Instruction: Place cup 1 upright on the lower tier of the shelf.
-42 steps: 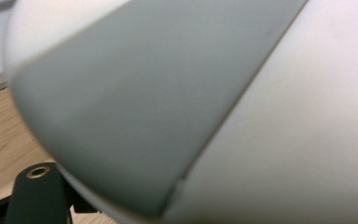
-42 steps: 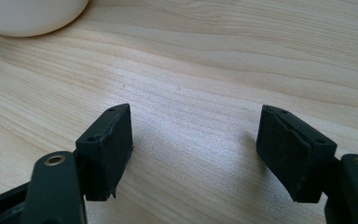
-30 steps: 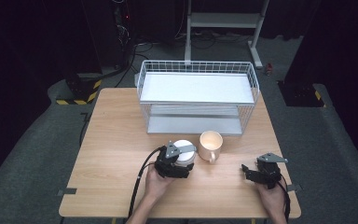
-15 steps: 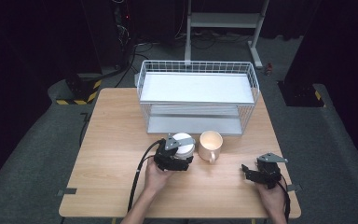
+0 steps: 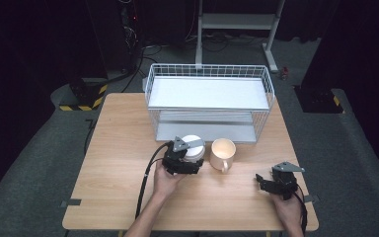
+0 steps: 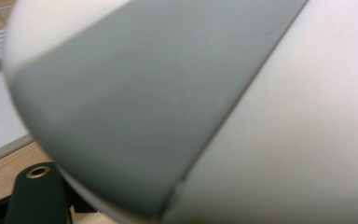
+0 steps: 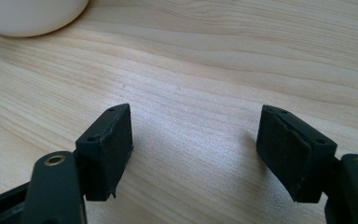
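Two cups on the table, one in hand. White cup (image 5: 193,146): sits at the left gripper (image 5: 183,162), just in front of the wire rack (image 5: 209,102), close beside the cream mug (image 5: 223,153). In the left gripper view the cup's pale wall and grey inside (image 6: 135,102) crowd the lens; it appears held, though the jaws' grip is hidden, so how far they stand apart cannot be told. Judged stage: cup taken up or about to be, not yet stowed; both rack shelves look bare, placing remains. Mug: upright on the table (image 5: 123,148), untouched. Right gripper (image 5: 275,184): rests near the table's front right corner, jaws wide apart, holding nothing. Writing, brands, labels: none legible on cup, mug or rack.
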Demonstrator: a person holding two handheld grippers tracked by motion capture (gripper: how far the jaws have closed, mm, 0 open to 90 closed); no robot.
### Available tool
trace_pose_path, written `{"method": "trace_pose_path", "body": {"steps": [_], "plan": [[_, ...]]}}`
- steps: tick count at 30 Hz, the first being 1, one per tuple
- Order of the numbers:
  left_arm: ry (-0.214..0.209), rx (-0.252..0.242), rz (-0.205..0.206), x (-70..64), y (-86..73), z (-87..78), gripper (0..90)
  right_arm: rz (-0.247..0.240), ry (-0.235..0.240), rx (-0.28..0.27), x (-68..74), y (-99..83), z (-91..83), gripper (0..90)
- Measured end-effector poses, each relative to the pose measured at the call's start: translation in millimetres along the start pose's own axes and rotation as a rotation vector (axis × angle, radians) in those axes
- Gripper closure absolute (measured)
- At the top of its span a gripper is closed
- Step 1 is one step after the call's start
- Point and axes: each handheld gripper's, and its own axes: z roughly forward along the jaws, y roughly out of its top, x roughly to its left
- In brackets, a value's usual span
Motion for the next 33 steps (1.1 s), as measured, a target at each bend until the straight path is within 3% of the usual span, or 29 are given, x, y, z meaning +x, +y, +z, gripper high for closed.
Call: {"method": "trace_pose_path", "body": {"steps": [14,22,30,33], "plan": [[0.009,-0.008,-0.042,10.5,0.5,0.7,19.2,0.0,0.0,0.0,0.0,0.0,0.0,27.0],[0.021,-0.004,-0.014,9.2,9.4,1.1,19.2,0.0,0.0,0.0,0.0,0.0,0.0,27.0],[0.015,-0.006,-0.048,14.7,10.6,5.8,19.2,0.0,0.0,0.0,0.0,0.0,0.0,27.0],[0.025,0.001,-0.04,16.6,12.8,6.4,19.2,0.0,0.0,0.0,0.0,0.0,0.0,27.0]]}}
